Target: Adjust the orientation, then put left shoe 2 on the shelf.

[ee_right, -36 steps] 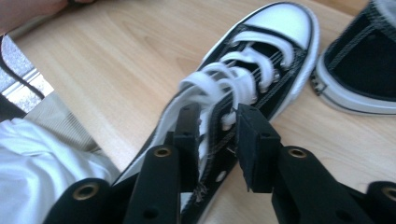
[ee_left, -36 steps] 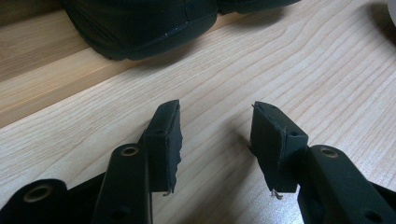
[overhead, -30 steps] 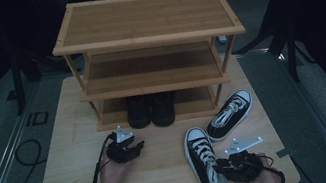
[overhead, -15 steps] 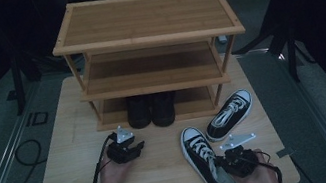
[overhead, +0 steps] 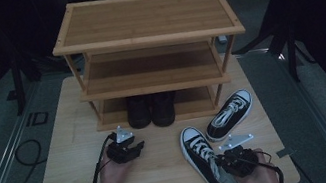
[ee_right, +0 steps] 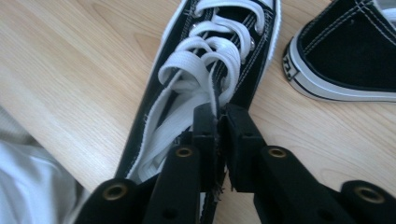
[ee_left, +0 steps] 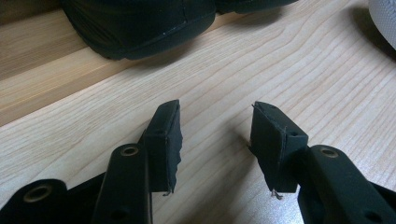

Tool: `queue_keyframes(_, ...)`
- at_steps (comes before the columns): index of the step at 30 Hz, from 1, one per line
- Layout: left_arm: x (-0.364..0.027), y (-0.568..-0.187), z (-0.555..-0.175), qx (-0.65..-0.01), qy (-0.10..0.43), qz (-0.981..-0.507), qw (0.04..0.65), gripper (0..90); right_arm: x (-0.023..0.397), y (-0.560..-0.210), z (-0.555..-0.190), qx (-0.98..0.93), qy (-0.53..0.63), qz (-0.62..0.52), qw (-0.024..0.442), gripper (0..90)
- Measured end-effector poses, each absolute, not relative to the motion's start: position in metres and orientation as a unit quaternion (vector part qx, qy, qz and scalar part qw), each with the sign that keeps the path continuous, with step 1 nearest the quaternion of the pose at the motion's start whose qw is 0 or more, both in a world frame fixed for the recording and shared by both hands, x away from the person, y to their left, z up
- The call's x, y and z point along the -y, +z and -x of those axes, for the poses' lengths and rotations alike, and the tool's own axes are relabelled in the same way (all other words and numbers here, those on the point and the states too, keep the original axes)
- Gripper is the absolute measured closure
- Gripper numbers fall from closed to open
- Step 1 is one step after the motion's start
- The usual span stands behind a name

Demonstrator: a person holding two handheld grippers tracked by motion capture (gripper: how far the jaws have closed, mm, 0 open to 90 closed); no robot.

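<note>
Right hand-held gripper (ee_right: pixel 218 122) pinching near sneaker's (overhead: pixel 205 160) collar, toe pointing away toward shoe rack (overhead: pixel 148 48); left hand-held gripper (ee_left: pixel 217 135) spread, idle

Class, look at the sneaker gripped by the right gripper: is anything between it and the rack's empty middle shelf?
Nothing visible. The right gripper pinches the sneaker; the second sneaker lies off to the right, and the middle shelf is bare.

Both grippers (overhead: pixel 128 151) (overhead: pixel 237 157) are showing black bodies with brass-ringed screw holes and square black pads (ee_left: pixel 164 140). Grey three-cornered plates are topping them. A black cable (overhead: pixel 96 182) is trailing from the left one.
</note>
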State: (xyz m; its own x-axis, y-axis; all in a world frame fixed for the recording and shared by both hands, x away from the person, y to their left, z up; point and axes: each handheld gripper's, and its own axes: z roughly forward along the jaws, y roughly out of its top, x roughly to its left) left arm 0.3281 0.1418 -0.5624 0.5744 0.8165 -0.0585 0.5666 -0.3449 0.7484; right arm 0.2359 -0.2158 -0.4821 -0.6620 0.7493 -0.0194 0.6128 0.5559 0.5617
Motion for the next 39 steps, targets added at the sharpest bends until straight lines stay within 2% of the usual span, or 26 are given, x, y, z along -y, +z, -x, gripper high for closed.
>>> queue_keyframes(2,-0.142,-0.562,-0.328,-0.43,0.166,-0.803,0.377,53.5,0.214,-0.483,-0.236,-0.875,0.255,-0.392,0.124,81.0)
queue_keyframes(11,-0.142,-0.562,-0.328,-0.43,0.165,-0.804,0.377,53.5,0.213,-0.487,-0.244,-0.88,0.237,-0.394,0.118,86.9)
queue_keyframes(17,-0.142,-0.562,-0.328,-0.43,0.167,-0.804,0.376,53.5,0.214,-0.487,-0.248,-0.874,0.236,-0.399,0.146,88.6)
queue_keyframes(23,-0.142,-0.562,-0.328,-0.43,0.166,-0.803,0.377,53.6,0.224,-0.485,-0.258,-0.872,0.259,-0.4,0.113,88.8)
queue_keyframes(39,-0.142,-0.562,-0.328,-0.43,0.166,-0.803,0.377,53.5,0.227,-0.47,-0.284,-0.888,0.29,-0.347,0.077,89.0)
